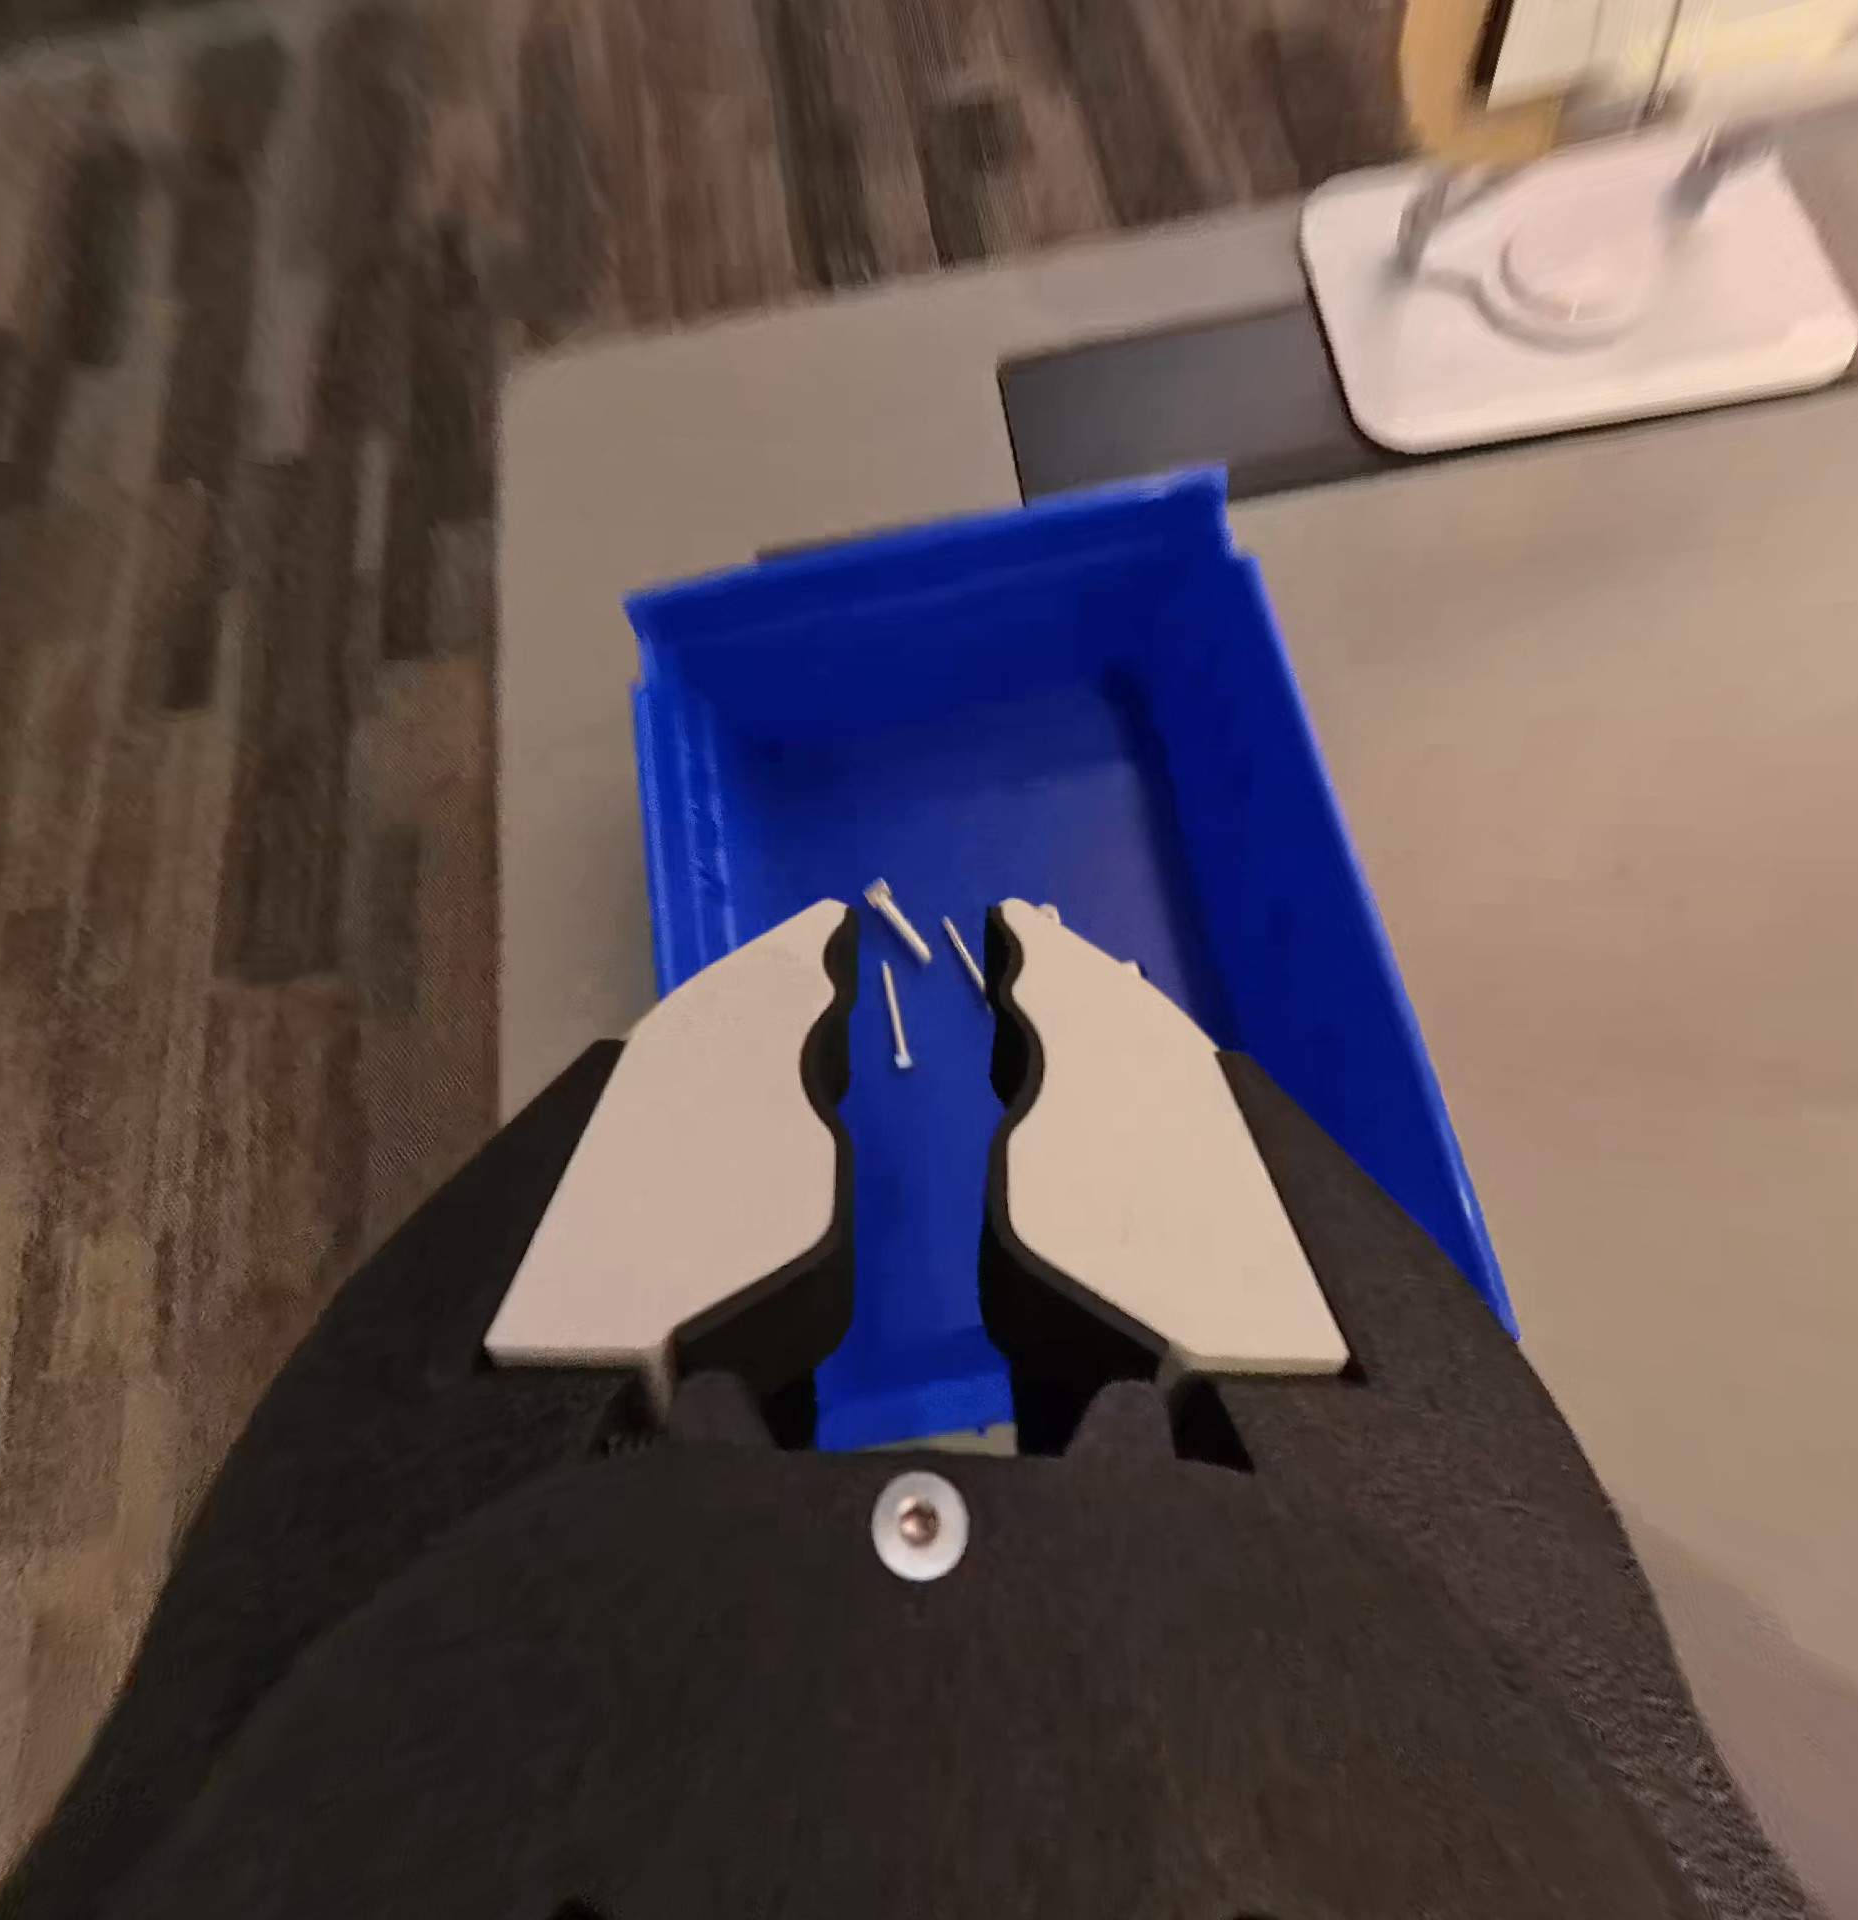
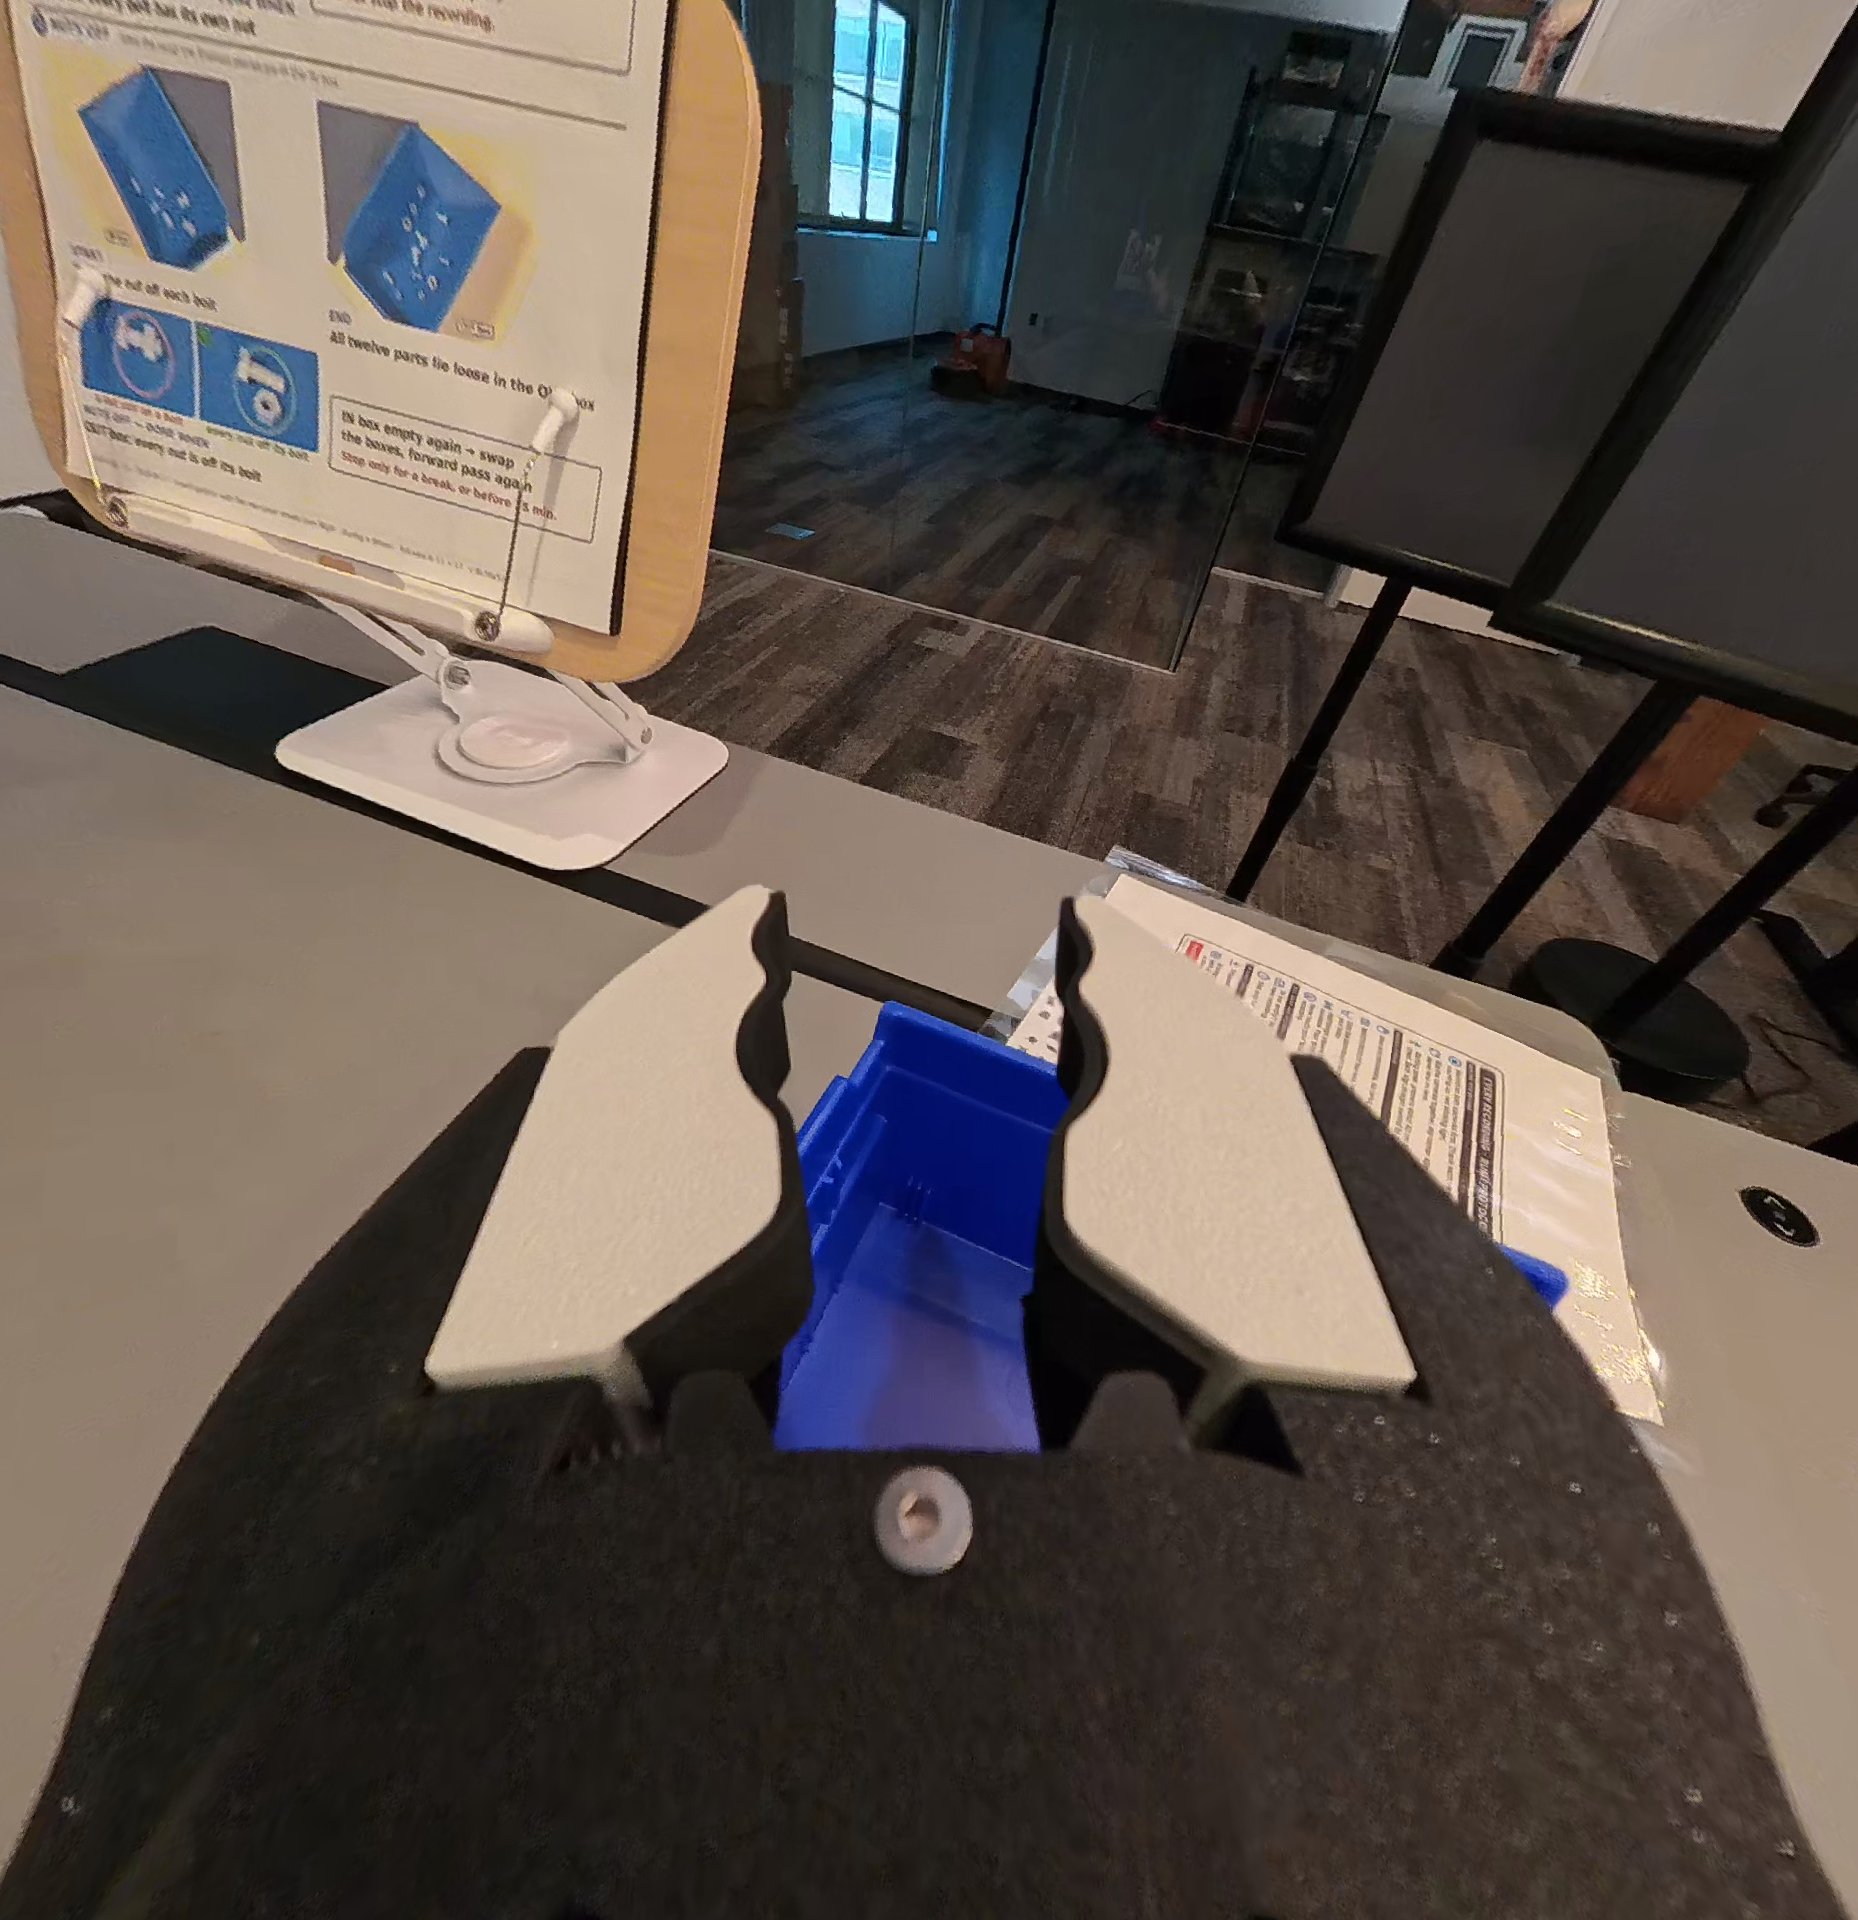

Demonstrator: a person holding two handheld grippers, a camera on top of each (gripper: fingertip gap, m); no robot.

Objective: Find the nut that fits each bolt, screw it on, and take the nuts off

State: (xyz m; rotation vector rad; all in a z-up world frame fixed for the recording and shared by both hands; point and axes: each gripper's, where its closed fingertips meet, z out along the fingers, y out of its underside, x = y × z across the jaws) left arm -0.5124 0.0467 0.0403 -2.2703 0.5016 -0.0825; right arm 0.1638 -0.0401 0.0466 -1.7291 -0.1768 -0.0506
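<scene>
Left wrist view puts us right over the blue bin (image 1: 1268, 831), which sits at the corner of the grey bench (image 1: 1527, 831), and there on its floor lie three thin silvery bolts (image 1: 897, 920). Our left gripper (image 1: 923, 920) hangs just above them, jaws a narrow gap apart and holding nothing; we judge it's lined up that way to drop onto one slim shank. The bolts lie close together near the bin's near end, with one partly hidden behind the right-hand finger (image 1: 1133, 1122). No nuts that we can make out, and motion blur softens everything.

Over on the right wrist view, our right gripper (image 2: 923, 940) hovers wide apart and empty above a blue bin (image 2: 904, 1330) of its own; whether it's the same bin, we cannot tell. What we see of its floor between the fingers looks bare. This view gives us what the other smears: beyond the bin, the instruction sheet on its wooden board (image 2: 696, 312) with a white stand (image 2: 509, 790), and just right of the bin a printed page in a clear sleeve (image 2: 1424, 1091).
</scene>
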